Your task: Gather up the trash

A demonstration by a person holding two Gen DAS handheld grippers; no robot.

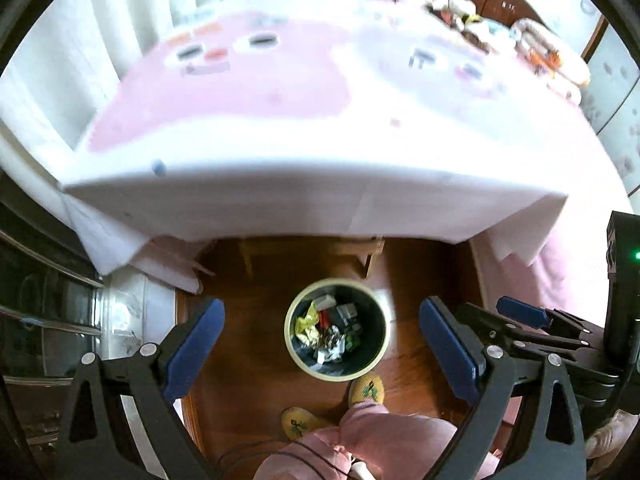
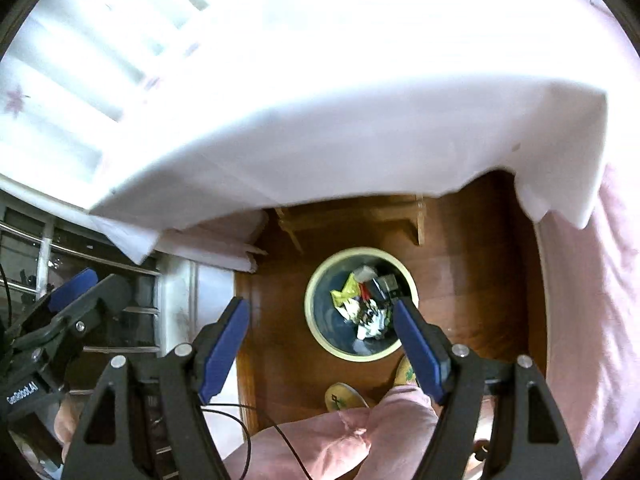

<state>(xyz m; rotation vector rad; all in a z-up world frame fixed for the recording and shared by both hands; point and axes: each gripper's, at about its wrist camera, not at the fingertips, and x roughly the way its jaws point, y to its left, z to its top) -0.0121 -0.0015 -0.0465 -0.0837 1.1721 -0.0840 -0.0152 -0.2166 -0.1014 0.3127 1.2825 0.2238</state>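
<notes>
Both my left gripper (image 1: 322, 344) and right gripper (image 2: 322, 346) are spread wide and empty above the bin (image 1: 337, 329) on the floor near my slippers, trash (image 1: 326, 326) already inside (tabletop too blurred to check for leftovers).

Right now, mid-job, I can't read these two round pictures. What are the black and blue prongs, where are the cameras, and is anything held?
Each picture comes from a fisheye camera on a hand-held gripper, looking along its fingers. The left gripper and right gripper are both open and hold nothing. Below them a round bin of wrappers stands on the wooden floor, near the person's yellow slippers. Beyond is a table under a white and pink cloth, blurred, with items at its far corner.
</notes>
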